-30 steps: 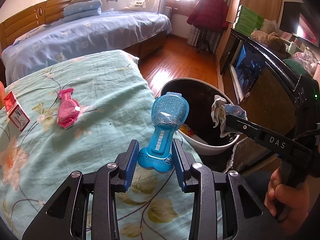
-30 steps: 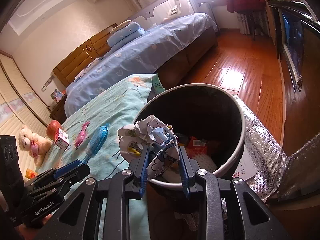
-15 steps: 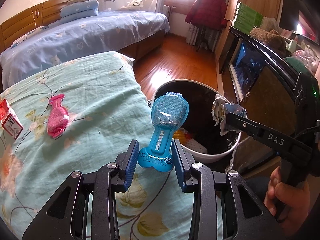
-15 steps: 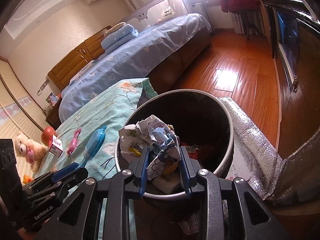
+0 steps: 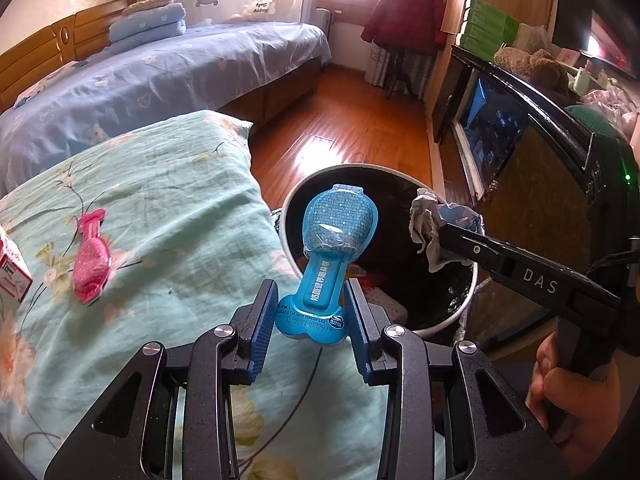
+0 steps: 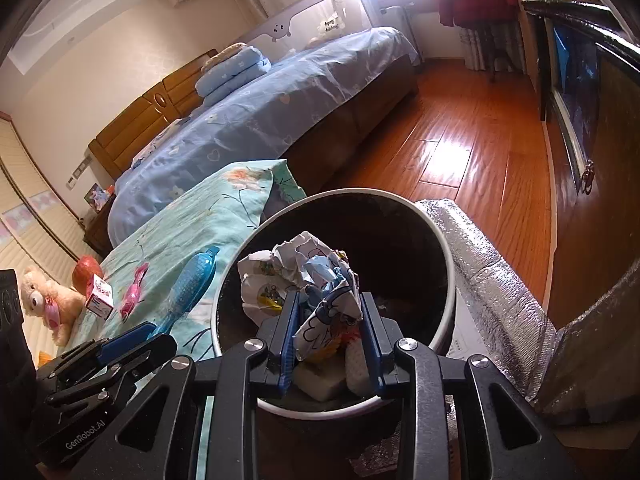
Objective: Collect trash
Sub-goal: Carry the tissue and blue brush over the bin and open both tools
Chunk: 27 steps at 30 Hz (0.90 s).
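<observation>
Left tool (image 5: 310,322) clamped on blue packet (image 5: 334,248), right tool (image 6: 330,334) clamped on crumpled paper (image 6: 304,276); both over bin (image 6: 450,304)

bin (image 6: 448,280) mouth lies open ahead, crumpled paper (image 6: 304,272) and blue package (image 5: 336,236) over its rim.

Your left gripper (image 5: 310,326), matte black speckled frame, blue ribbed pads (image 5: 265,326), silver screw heads, your right gripper (image 6: 330,334) alike, white "DAS" lettering on its side, your bare-skinned right hand (image 5: 576,408) behind it
</observation>
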Tool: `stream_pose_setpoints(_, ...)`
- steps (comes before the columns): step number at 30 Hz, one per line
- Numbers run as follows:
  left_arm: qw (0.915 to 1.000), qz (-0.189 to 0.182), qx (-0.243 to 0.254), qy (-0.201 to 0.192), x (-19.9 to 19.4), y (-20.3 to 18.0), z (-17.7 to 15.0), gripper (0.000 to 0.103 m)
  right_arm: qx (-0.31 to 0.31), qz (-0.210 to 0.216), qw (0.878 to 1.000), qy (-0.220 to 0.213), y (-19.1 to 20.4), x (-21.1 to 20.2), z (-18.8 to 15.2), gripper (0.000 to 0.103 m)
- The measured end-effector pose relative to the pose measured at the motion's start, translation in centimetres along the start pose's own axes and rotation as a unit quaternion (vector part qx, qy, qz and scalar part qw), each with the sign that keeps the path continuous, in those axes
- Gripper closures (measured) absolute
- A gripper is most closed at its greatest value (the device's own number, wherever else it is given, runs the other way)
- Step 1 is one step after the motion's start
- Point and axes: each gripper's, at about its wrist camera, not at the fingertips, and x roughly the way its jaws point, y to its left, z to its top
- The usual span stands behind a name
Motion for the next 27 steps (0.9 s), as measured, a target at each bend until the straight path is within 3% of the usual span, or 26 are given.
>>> stream_pose_setpoints(15, 0.9999, -0.007, -0.007, 0.005, 1.4, -0.5, 1.0, 0.068, 0.007, -0.011, 1.000, 0.003, -1.1, 0.6, 1.0, 0.071)
stream_pose_setpoints(18, 0.9998, -0.009, -0.016, 0.003, 1.3, -0.1, 1.0, 0.066, 0.010, -0.010, 1.000, 0.005, -1.3, 0.6, 1.1, 0.060)
stream_pose_setpoints(22, 0.9997, -0.005, -0.025, -0.007, 0.5, 0.6, 0.5, 0.050, 0.021, -0.002, 1.000, -0.001, -1.5, 0.3, 1.1, 0.035)
stream_pose_setpoints(27, 0.9990, 0.004, -0.042, -0.012, -0.8, 2.2, -0.9, 0.047, 0.022, 0.005, 1.000, -0.007, -0.9, -0.2, 0.8, 0.030)
